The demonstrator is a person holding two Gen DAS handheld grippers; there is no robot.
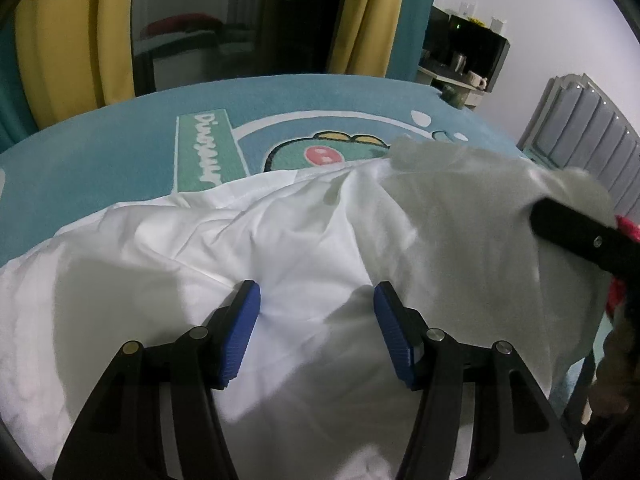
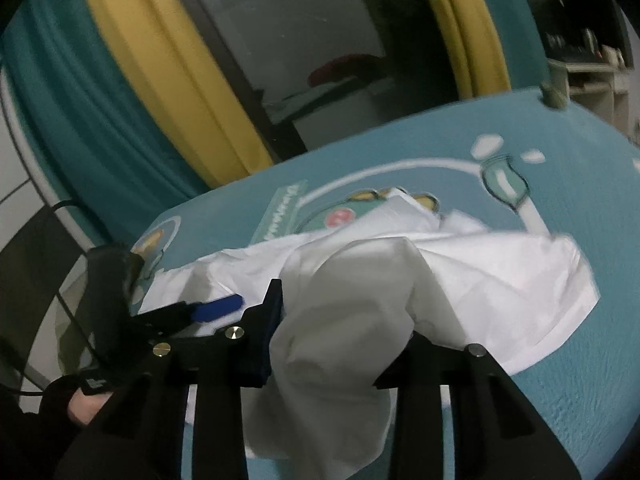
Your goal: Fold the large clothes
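Left wrist view, left to right: I am looking at yellow curtains (image 1: pixel 60 40) hanging in the upper left of the frame, with a dark window pane (image 1: pixel 224 20) beside them. Below them a teal dinosaur-print cover (image 1: pixel 100 148) is spreading over the bed. The white garment (image 1: pixel 248 240) is lying crumpled across the lower half of the frame, on the cover. I am holding the left gripper (image 1: pixel 317 312) low over this cloth; its blue fingers (image 1: pixel 240 332) are standing wide apart, the cloth lying beneath and between them, and they are not pinching it. At the right edge a black part of the right gripper (image 1: pixel 580 236) is entering the frame where the garment is rising into a raised fold. A grey ribbed headboard (image 1: pixel 580 128) is standing in the upper right.

Right wrist view, left to right: the left gripper (image 2: pixel 212 308) is showing at the lower left, over the garment's near edge. In the centre the right gripper (image 2: pixel 340 340) is carrying a bunched fold of the white garment (image 2: pixel 480 280) between its fingers (image 2: pixel 266 340); the fingers are sitting narrowed with the cloth draping over and hiding the right-hand one. The remaining cloth is trailing to the right over the teal cover (image 2: pixel 580 360).
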